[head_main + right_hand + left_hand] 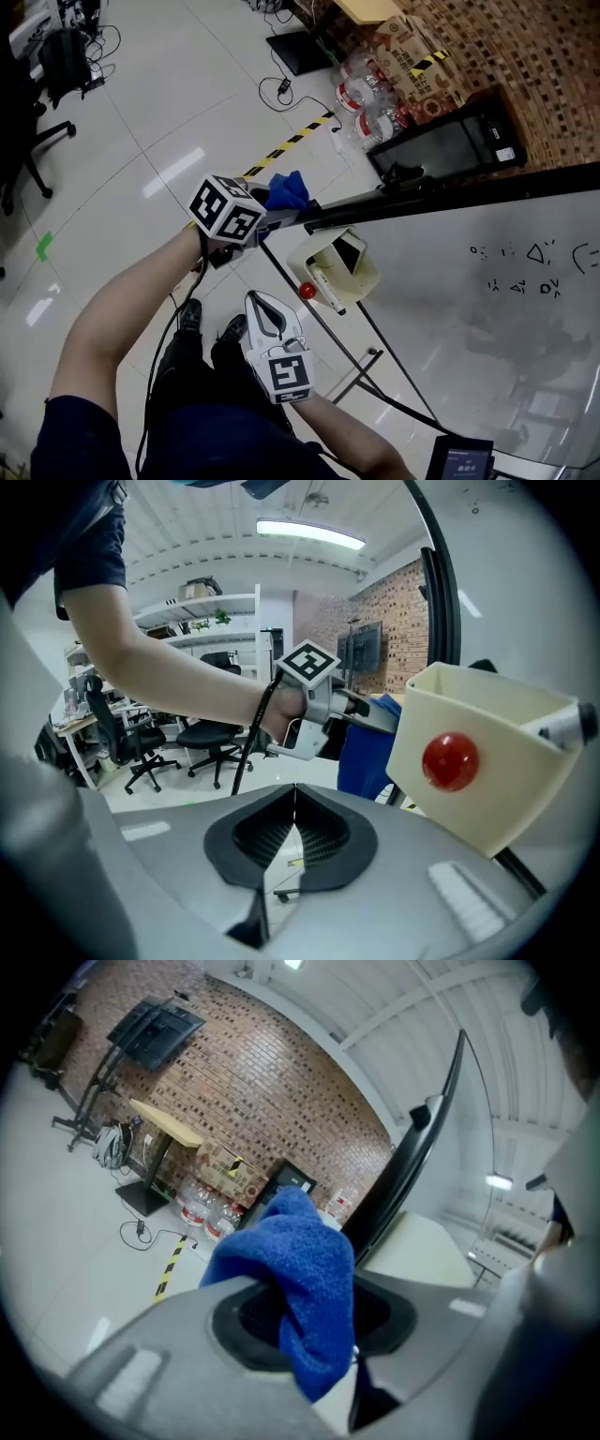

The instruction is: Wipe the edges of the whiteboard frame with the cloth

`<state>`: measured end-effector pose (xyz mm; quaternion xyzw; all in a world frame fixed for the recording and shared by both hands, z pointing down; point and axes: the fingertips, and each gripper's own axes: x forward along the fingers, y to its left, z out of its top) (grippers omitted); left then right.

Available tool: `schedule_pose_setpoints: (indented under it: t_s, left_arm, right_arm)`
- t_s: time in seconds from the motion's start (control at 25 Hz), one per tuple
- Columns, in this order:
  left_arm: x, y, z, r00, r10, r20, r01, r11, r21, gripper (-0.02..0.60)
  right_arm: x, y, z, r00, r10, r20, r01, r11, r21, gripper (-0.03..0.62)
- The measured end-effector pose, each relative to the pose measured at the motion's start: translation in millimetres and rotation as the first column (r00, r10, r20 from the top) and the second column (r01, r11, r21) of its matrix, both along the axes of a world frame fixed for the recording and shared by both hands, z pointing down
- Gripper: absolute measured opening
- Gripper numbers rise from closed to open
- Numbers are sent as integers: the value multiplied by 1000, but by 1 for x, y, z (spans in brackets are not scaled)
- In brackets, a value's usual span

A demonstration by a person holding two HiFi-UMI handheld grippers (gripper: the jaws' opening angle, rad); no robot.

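The left gripper (314, 1340) is clamped on the blue cloth (298, 1265). A wad bulges ahead of the jaws, probably so that fabric rather than plastic meets the frame (412, 1162). In the head view the cloth sits just beside the whiteboard's (450, 300) upper corner, where 2 black edges join; whether it touches is unclear. The right gripper (294, 829) is closed on nothing and hangs lower, near the cream tray (487, 761) with its red ball (450, 760), likely to leave the wiping hand room.

Grey tools (273, 221) (260, 300) — navy sleeves (80, 436)
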<state>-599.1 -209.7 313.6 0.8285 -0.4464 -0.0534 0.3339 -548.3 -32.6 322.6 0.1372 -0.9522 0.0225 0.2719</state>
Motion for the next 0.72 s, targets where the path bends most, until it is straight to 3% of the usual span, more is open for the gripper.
schedule_pose_setpoints:
  t_s: [0.16,0.28,0.44,0.56,0.72]
  left_arm:
    - [-4,4,-30,1000,18,-14,-18,999,45,123]
    - [7,4,-33,994,84,68,-86,996,27,123]
    - [9,-14,-33,985,91,150,-95,995,22,121]
    - [12,-24,-32,963,117,242,-120,993,-2,121]
    - [13,-34,-26,946,161,283,-148,987,-67,121]
  right_arm:
    - [6,-10,-13,999,34,5,-34,999,20,10]
    - [7,-17,-20,998,55,7,-55,998,33,11]
    - [9,-26,-25,997,79,3,-79,996,37,11]
    - [11,-24,-26,996,84,-8,-83,996,44,10]
    - [17,-20,-21,994,108,-18,-107,994,29,11]
